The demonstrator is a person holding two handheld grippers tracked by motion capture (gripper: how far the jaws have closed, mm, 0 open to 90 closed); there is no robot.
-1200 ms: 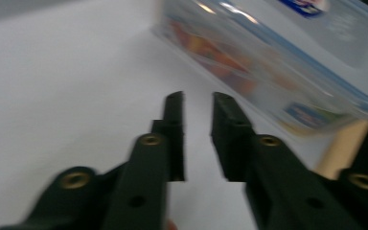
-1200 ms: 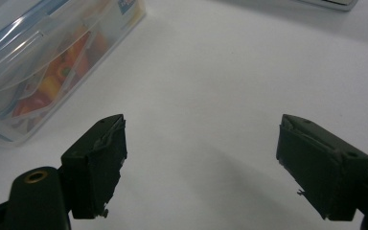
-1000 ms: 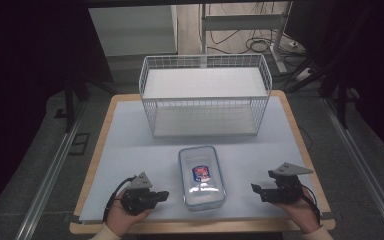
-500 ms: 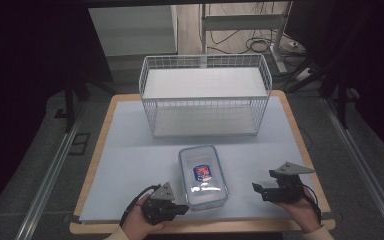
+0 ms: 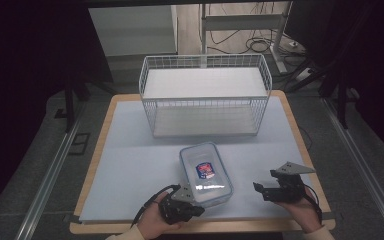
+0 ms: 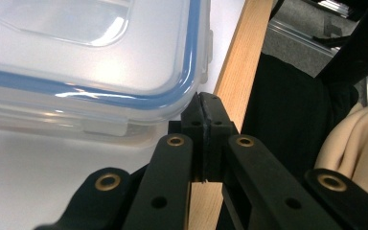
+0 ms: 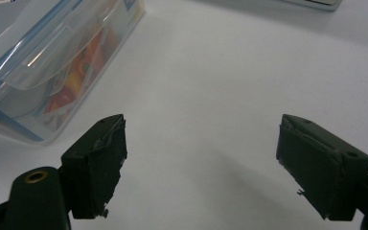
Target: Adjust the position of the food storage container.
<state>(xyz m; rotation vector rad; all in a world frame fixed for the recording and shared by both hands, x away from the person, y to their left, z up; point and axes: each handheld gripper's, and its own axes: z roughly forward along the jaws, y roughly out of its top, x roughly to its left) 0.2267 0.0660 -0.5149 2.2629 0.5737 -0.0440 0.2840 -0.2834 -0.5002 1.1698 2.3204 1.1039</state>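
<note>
A clear plastic food container (image 5: 206, 172) with a blue-sealed lid lies near the table's front, a red and blue packet showing inside it. My left gripper (image 5: 194, 206) is at the container's near left corner. In the left gripper view, the jaws of that gripper (image 6: 203, 103) are pressed together with nothing between them, their tip against the container (image 6: 91, 72) just under the lid's corner rim. My right gripper (image 5: 258, 188) rests to the container's right, apart from it. In its own view, the right gripper (image 7: 201, 158) stands wide open over bare white surface, with the container's side latch (image 7: 52, 62) at the upper left.
A white wire basket (image 5: 205, 95) stands at the back middle of the table. The wooden table edge (image 6: 242, 62) runs right beside the left gripper's tip. A sleeve (image 6: 359, 143) lies beyond that edge.
My left gripper has moved right along the front edge, up to the container's near corner. The right gripper has stayed in place, open.
</note>
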